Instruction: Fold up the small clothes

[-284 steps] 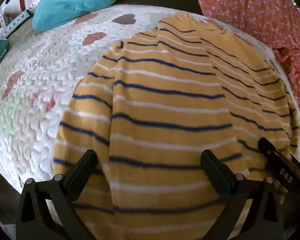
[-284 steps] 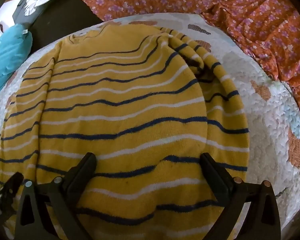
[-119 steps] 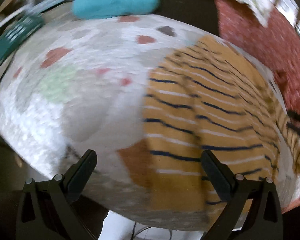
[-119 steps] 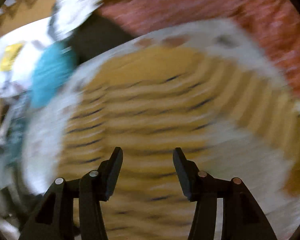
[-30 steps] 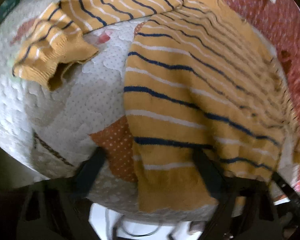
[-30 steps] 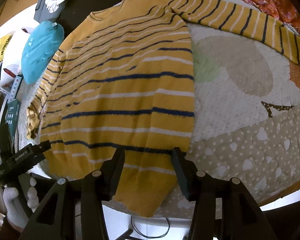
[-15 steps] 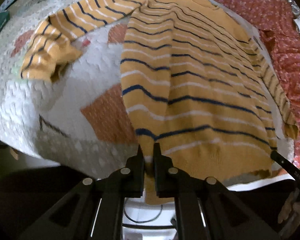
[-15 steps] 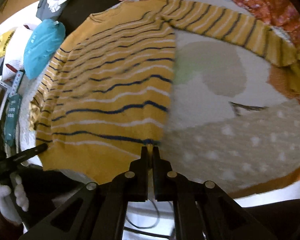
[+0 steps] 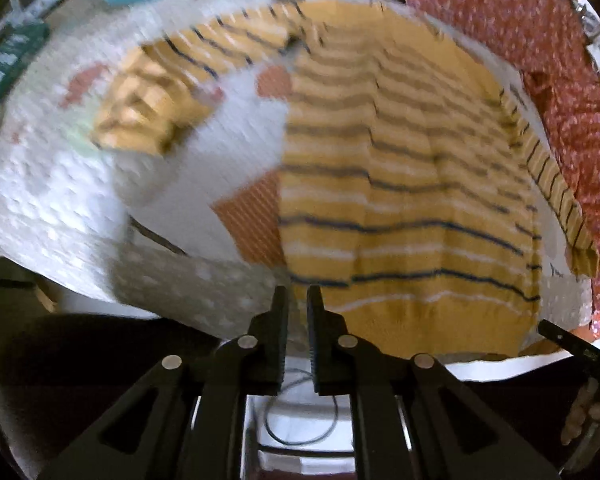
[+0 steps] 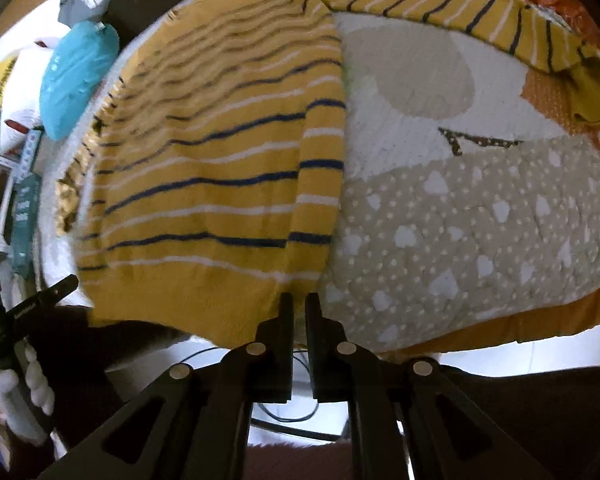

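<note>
A yellow sweater (image 9: 400, 200) with navy and white stripes lies flat on a quilted mat (image 9: 60, 184), both sleeves spread out to the sides. My left gripper (image 9: 297, 300) is shut on the sweater's bottom left hem corner. My right gripper (image 10: 299, 304) is shut on the bottom right hem corner of the sweater (image 10: 220, 184). The left sleeve (image 9: 152, 92) is bunched at its cuff; the right sleeve (image 10: 480, 12) stretches out across the mat (image 10: 480, 220). The right gripper's tip shows at the lower right of the left wrist view (image 9: 568, 344).
Red floral cloth (image 9: 560, 80) lies beyond the mat on the right. A teal cushion (image 10: 76, 76) and green boxes (image 10: 24, 208) sit to the left. A cable (image 9: 300, 412) lies on the white floor below the mat's front edge.
Both grippers have closed on the hem corners over the last second. The sweater hem is now pulled taut toward me, and the left view blurs with motion.
</note>
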`<action>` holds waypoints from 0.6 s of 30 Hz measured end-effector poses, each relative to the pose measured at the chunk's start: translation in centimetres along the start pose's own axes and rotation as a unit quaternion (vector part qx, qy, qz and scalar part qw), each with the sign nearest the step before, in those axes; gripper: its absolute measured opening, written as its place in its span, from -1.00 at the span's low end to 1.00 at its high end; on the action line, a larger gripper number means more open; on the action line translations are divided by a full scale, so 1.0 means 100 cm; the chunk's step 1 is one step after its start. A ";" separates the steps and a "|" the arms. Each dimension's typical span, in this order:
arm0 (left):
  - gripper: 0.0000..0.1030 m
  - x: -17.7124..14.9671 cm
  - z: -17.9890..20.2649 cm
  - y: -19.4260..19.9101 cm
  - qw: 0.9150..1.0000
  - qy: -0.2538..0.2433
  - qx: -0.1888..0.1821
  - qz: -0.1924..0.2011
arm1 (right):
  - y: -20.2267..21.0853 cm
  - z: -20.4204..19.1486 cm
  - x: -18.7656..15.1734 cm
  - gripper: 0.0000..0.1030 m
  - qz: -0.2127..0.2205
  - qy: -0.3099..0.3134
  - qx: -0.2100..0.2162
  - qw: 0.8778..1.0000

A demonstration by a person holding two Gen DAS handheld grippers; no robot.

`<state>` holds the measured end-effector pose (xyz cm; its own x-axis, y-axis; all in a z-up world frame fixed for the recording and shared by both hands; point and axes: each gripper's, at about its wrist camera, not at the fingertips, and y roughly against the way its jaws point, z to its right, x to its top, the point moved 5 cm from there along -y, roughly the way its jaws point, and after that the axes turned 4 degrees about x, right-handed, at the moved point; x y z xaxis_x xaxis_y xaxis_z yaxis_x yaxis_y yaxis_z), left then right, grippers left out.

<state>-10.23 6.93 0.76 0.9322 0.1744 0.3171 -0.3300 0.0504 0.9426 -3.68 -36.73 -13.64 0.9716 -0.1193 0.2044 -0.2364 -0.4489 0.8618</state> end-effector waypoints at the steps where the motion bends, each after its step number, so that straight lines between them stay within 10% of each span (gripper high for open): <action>1: -0.71 0.005 -0.006 0.009 1.000 0.001 0.003 0.013 | 0.008 -0.001 0.002 -0.83 0.013 0.006 0.001 1.000; 4: -0.28 0.018 -0.024 0.022 0.999 0.018 0.011 0.039 | 0.027 0.000 0.010 -0.51 0.041 0.015 -0.002 0.999; 11: -0.19 0.043 -0.058 0.013 0.996 0.077 0.012 0.042 | 0.050 0.004 0.044 -0.21 0.086 0.005 -0.019 0.996; 18: -0.05 0.051 -0.070 0.006 0.995 0.085 -0.014 0.046 | 0.092 0.102 0.093 -0.08 0.167 -0.195 0.011 0.966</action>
<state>-6.65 14.70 2.22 0.8600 0.3430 0.3779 -0.4197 0.0540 0.9061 3.02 -51.05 -8.56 0.7641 -0.5833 0.2756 -0.5410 -0.3466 0.7663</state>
